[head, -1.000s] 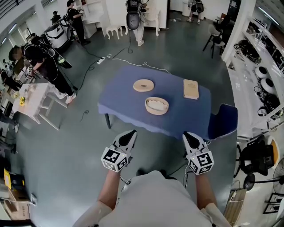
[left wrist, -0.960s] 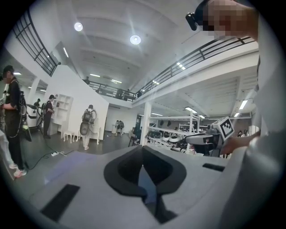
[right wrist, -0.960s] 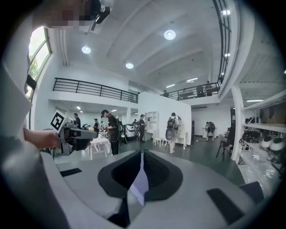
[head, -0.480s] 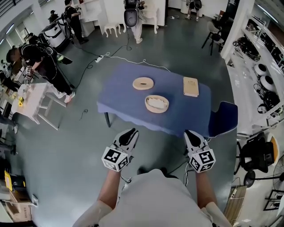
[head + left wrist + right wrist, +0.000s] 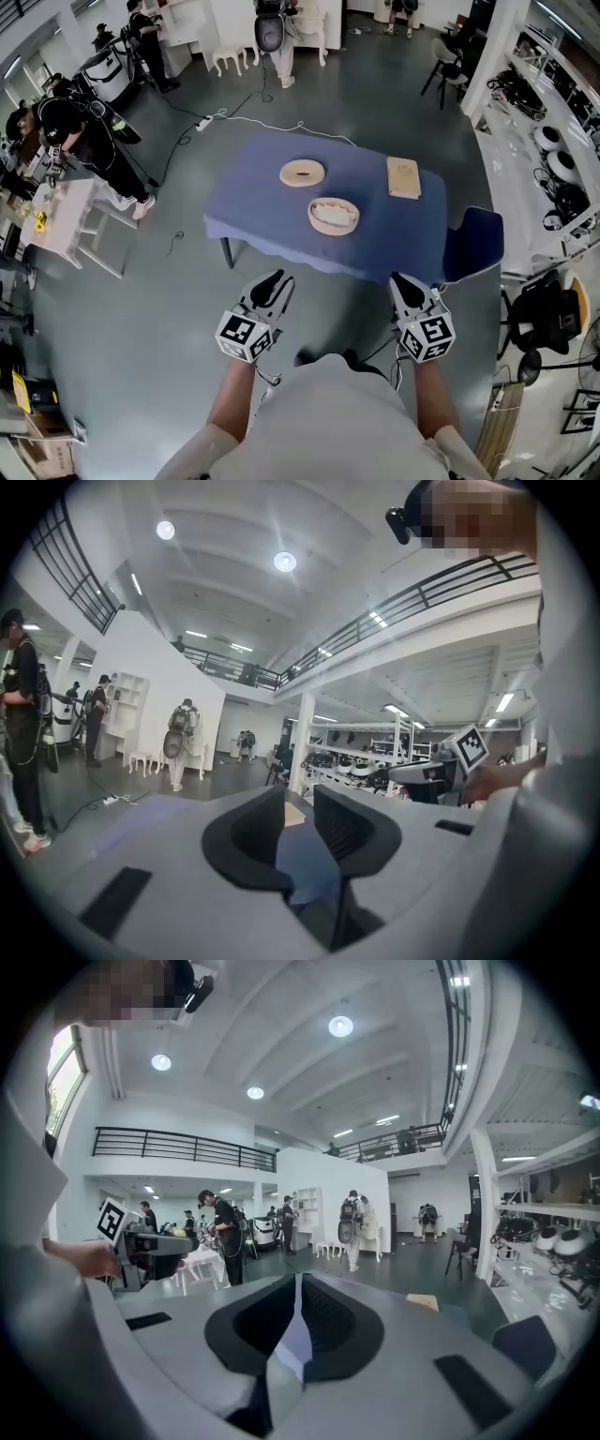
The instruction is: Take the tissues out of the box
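At lower centre, well short of table [image 5: 253, 197] | left gripper [image 5: 275, 279] jaws opening, empty, apparently readied for tissues [image 5: 332, 212] in uncovered box [image 5: 333, 230] | right gripper [image 5: 403, 281] jaws together, empty

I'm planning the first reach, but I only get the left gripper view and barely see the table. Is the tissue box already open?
Observer: Yes. In the head view the round box sits open near the front of the table, with white tissues inside.
Operator: Where is its lid?
Observer: The lid lies flat farther back and to the left, apart from the box.
Operator: And the right tool?
Observer: The right tool is held short of the table, with its jaws practically shut and nothing between them.
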The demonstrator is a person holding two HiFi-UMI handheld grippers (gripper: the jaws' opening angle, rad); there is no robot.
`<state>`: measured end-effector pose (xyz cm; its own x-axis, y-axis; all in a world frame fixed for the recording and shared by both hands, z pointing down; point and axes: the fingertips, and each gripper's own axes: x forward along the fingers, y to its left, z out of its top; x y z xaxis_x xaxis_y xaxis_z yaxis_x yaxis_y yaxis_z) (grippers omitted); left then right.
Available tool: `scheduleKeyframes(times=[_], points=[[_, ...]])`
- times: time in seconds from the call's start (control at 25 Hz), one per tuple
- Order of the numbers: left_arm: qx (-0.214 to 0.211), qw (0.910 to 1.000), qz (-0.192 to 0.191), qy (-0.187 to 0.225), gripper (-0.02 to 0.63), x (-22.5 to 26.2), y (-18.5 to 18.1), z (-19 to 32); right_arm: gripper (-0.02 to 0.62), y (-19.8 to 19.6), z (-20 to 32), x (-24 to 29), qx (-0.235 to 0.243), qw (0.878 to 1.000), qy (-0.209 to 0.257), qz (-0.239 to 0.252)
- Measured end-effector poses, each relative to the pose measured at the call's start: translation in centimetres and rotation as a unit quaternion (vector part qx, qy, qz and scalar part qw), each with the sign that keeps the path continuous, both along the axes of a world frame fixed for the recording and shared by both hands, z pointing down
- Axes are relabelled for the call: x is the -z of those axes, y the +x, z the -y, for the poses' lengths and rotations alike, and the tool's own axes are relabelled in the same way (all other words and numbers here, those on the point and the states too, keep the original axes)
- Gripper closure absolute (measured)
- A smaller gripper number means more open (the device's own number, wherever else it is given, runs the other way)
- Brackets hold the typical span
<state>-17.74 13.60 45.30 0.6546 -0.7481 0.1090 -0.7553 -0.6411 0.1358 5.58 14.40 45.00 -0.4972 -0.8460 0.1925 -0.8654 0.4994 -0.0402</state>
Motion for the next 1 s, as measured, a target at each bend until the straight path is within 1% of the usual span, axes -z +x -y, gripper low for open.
scheduleKeyframes(times=[0.48,0.76,1.0], points=[[-0.029,0.9995,0.007,-0.009,0.504,-1.6,-3.3,-0.6,0.552,-2.8,-0.9,-0.7,-0.027,1.0,-0.001,-0.014],[-0.03,0.9993,0.007,-0.019,0.505,-2.4,-3.9,-0.3,0.551,-2.9,-0.8,-1.3,-0.039,0.999,-0.011,-0.013],[-0.024,0.9994,0.008,-0.023,0.503,-3.0,-3.9,1.5,0.551,-3.3,1.0,-2.7,-0.033,0.999,-0.024,-0.008]])
